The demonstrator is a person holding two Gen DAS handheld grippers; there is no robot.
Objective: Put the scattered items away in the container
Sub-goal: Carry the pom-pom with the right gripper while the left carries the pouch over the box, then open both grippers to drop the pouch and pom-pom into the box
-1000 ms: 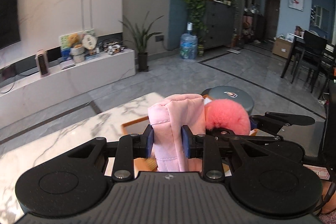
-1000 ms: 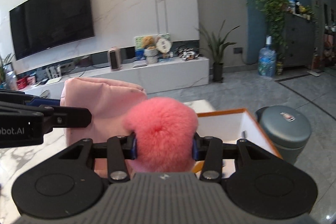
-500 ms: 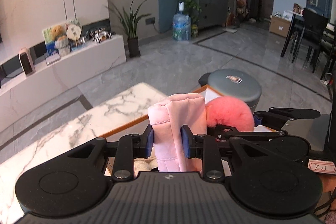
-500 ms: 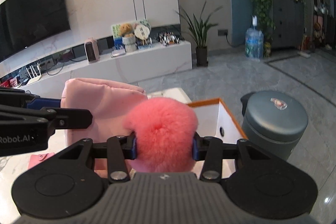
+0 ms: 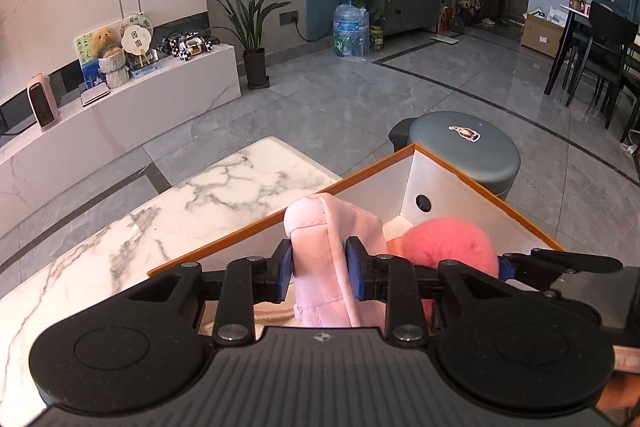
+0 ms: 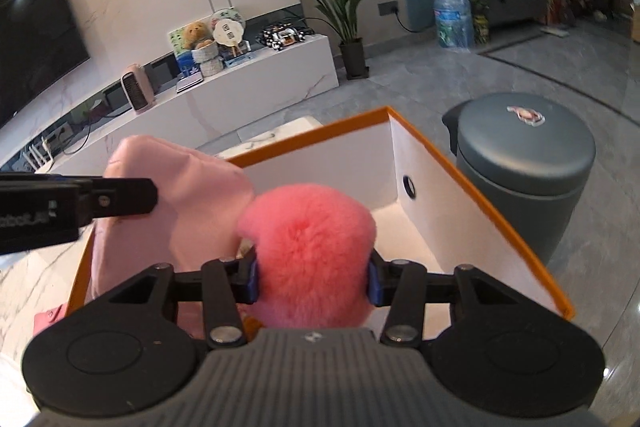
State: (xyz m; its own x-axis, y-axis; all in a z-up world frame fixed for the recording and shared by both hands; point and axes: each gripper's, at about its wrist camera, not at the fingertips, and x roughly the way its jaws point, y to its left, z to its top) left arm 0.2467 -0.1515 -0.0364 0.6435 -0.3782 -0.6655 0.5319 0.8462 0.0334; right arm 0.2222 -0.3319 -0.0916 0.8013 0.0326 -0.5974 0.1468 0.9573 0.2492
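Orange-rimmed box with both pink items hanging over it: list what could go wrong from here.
1. The pink fabric pouch, clamped in the left gripper, hangs near the orange-rimmed box wall; released here it might drape over the rim.
2. The pink fur pompom in the right gripper crowds the pouch; the two grippers could collide.

Little legible. On left gripper (image 6: 156, 193) body, at 9 o'clock in right wrist view: blurred white lettering, roughly "obot.AI", start cut off by frame edge. On round fan (image 5: 137, 35) on TV bench, at 10 o'clock in left wrist view: dark square mark, characters too small to read. On water bottle (image 5: 351, 31), at 12 o'clock: green label, print unreadable. On bin (image 5: 464, 151) lid, at 2 o'clock: sticker, picture only, no words made out.
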